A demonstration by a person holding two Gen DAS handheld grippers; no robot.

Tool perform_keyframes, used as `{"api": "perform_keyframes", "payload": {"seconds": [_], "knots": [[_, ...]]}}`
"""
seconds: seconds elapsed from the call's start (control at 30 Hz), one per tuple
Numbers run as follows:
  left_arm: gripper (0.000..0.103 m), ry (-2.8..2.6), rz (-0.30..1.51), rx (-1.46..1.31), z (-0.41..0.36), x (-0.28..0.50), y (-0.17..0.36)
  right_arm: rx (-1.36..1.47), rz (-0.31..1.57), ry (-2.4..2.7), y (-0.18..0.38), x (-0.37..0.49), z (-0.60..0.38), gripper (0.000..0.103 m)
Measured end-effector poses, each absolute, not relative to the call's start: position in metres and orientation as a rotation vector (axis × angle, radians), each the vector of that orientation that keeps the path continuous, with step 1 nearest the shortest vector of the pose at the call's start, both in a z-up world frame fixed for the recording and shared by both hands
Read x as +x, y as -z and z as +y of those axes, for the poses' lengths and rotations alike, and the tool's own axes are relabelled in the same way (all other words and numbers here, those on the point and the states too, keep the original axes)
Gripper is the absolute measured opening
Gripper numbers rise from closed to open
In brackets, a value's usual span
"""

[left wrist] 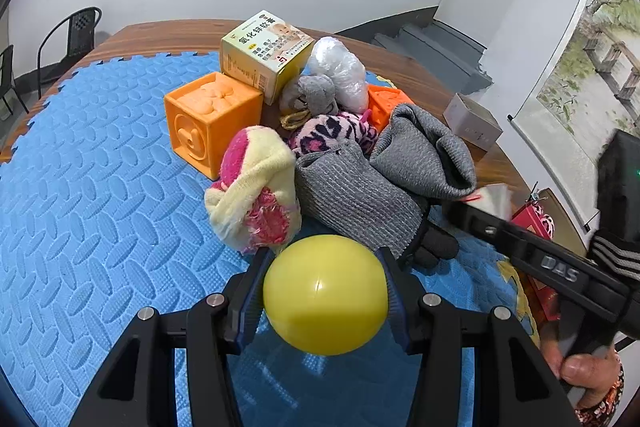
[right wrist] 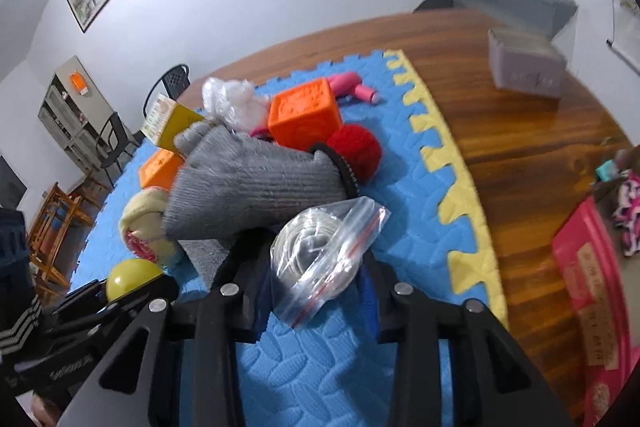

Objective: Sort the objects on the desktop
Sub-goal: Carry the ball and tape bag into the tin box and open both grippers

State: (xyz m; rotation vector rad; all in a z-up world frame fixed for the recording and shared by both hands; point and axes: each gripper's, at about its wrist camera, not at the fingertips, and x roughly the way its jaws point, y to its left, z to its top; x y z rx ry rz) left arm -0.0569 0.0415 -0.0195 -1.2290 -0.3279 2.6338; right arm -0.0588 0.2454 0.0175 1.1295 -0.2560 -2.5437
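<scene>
A yellow ball [left wrist: 325, 294] sits between the pads of my left gripper [left wrist: 324, 259], which is shut on it just above the blue foam mat [left wrist: 80, 187]. My right gripper [right wrist: 308, 251] is shut on a clear zip bag [right wrist: 320, 247] holding a coil of wire, low over the mat. Just beyond both grippers lies a pile: grey gloves [left wrist: 360, 195], a yellow-pink sock [left wrist: 256, 195], a pink leopard plush [left wrist: 332, 131], an orange cube [left wrist: 212, 123] and a medicine box [left wrist: 266, 55]. The right wrist view shows the left gripper [right wrist: 132, 283] at lower left with the ball [right wrist: 132, 277].
A second orange cube [right wrist: 306, 115], a red yarn ball [right wrist: 356, 149], a pink toy dryer [right wrist: 352, 89] and a crumpled plastic bag [right wrist: 230, 99] lie on the mat. On the wooden table [right wrist: 540, 147] stand a grey box [right wrist: 524, 65] and a red box [right wrist: 596, 287].
</scene>
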Motion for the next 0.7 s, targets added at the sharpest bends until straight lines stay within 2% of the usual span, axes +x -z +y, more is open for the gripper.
{"api": "perform_keyframes", "payload": {"seconds": [0.3,0.7], "knots": [[0.053,-2.619,-0.255,-1.227,0.055,-0.045,0.010,1.010,-0.346,2.716,-0.043,-0.024,0.298,0.040],[0.053,-2.512,-0.056,-1.133,0.147,-0.028,-0.025,0.913,-0.571,2.943,-0.052,0.023,0.410,0.040]]}}
